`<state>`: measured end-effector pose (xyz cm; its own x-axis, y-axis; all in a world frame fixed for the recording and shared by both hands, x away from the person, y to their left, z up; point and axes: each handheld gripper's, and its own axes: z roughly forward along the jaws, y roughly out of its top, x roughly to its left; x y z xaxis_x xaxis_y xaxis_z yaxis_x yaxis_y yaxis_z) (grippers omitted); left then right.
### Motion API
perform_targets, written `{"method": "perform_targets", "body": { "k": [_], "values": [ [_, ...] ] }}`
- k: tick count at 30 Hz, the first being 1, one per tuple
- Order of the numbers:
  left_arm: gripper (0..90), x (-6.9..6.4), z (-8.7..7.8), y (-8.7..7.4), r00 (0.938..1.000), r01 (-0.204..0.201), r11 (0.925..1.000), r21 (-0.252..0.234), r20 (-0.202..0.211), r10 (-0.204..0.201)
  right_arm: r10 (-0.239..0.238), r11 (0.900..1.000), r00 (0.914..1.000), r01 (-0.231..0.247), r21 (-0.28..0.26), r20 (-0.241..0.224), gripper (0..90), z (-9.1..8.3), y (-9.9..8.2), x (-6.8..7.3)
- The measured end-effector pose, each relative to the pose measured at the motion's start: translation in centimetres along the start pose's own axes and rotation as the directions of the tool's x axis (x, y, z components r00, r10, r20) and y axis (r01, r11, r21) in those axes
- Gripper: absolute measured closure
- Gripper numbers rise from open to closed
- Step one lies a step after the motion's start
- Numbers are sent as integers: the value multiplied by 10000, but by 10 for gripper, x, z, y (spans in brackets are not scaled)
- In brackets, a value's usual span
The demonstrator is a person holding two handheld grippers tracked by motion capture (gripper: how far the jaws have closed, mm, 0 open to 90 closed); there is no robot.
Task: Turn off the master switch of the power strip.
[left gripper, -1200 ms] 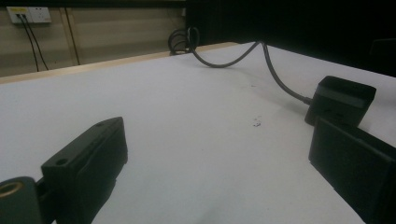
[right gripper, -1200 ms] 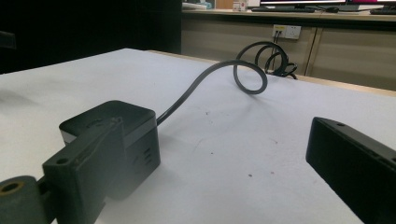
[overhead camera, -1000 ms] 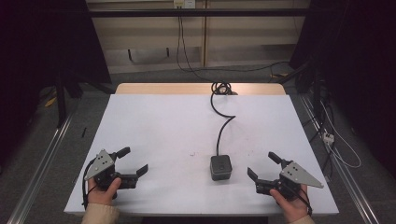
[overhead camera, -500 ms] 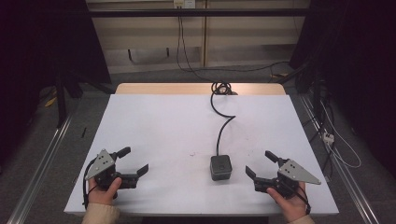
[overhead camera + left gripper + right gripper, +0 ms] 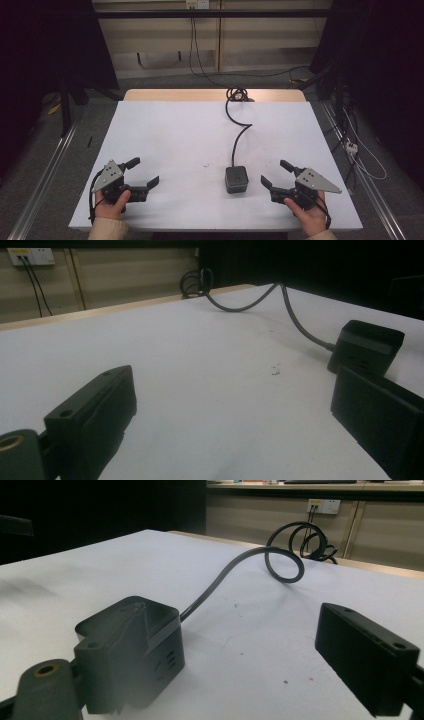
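A small black box (image 5: 236,179) with a grey cable (image 5: 239,135) sits on the white table (image 5: 170,130), near the front and right of centre. My right gripper (image 5: 273,172) rests low on the table just right of the box, open. Its jaws have just been closing a little with nothing between them. In the right gripper view the box (image 5: 152,617) stands close behind the left jaw of that gripper (image 5: 220,635). My left gripper (image 5: 145,171) lies open at the front left, held by a hand. In the left gripper view the box (image 5: 367,345) shows beyond the right jaw of that gripper (image 5: 232,385).
The cable runs from the box to a coil (image 5: 237,94) at the table's far edge and drops to the floor. Wall sockets (image 5: 322,505) and cables sit behind the table. Metal rails (image 5: 45,175) flank both sides.
My right gripper has edged slightly left toward the box. The left gripper and the box have stayed put.
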<state>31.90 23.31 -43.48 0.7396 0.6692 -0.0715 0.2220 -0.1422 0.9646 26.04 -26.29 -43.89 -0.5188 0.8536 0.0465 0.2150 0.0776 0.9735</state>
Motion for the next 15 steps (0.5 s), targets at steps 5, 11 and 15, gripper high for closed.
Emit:
{"method": "perform_targets", "body": {
  "k": [5,11,15],
  "values": [
    [42,0,0,0,10000,0,10000,7,-2,0,-97,9999,9999,97,50,-39,148,2,2,1],
    [42,-1,1,0,10000,27,10000,31,-21,-27,-18,10000,10000,19,91,-88,151,4,2,1],
    [42,-1,1,0,10000,31,10000,1,-11,-31,-5,9999,9999,7,144,-155,153,5,3,1]
  ]
}}
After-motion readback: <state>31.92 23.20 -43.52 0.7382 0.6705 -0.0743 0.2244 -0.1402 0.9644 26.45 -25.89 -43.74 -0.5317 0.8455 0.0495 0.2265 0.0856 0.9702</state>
